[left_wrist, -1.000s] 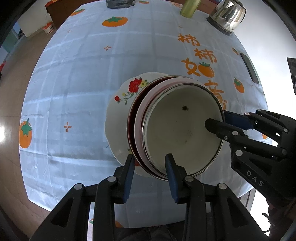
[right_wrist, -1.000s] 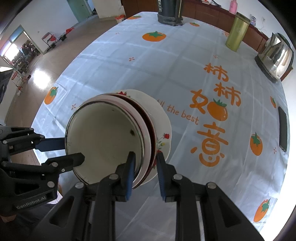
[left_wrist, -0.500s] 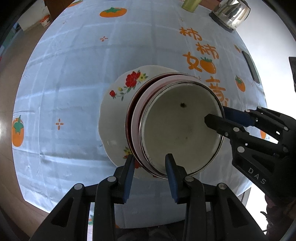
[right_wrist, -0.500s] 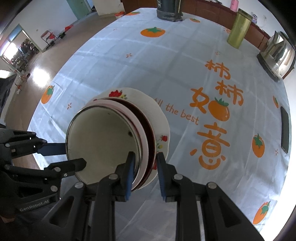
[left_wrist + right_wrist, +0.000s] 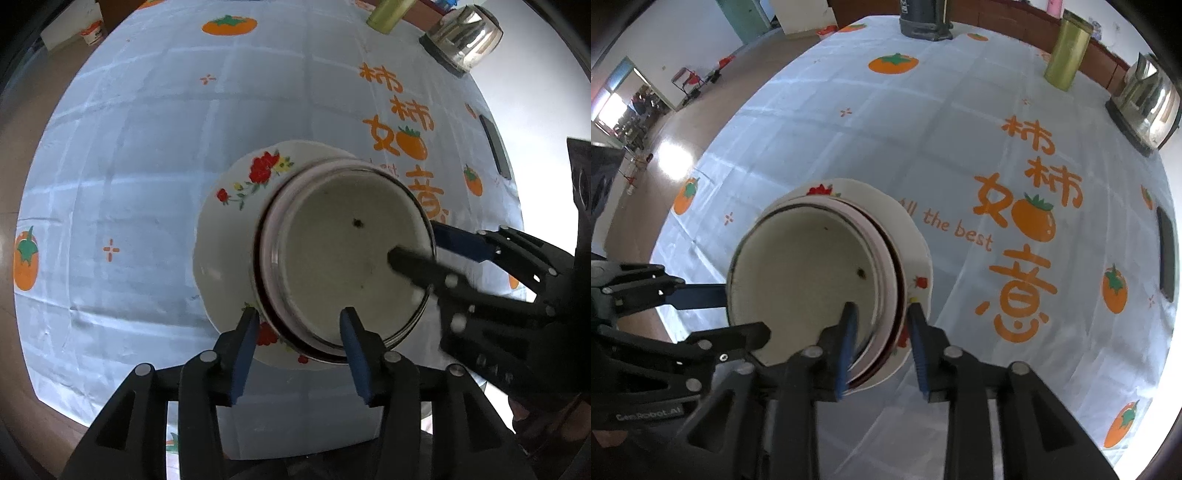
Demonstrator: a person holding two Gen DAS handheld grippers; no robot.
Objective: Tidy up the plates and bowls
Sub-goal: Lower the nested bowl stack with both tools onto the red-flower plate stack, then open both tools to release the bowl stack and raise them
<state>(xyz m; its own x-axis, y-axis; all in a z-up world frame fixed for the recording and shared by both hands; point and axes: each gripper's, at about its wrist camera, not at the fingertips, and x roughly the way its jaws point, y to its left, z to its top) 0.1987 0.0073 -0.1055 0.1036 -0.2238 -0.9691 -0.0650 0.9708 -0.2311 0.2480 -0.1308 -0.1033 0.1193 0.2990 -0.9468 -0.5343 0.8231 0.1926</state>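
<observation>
Near the tabletop's (image 5: 849, 155) front edge, on its pale blue persimmon-print cloth, stands the stack: a flower-patterned plate (image 5: 225, 236) at the bottom, a dark red-rimmed dish (image 5: 900, 273) and a pinkish dish (image 5: 266, 266) above it, and a cream enamel bowl (image 5: 343, 258) on top. Left tongs (image 5: 299, 319) straddle the stack's near rim; their jaws have just been opening and the pads stand clear of the rim. Right tongs (image 5: 881, 312) straddle the stack's right rim, one finger inside the bowl and one outside; these too have just been opening, pads not pressing. Beyond the stack, at the tabletop's far edge, stand a green canister (image 5: 1067, 55) and a steel kettle (image 5: 1145, 99).
</observation>
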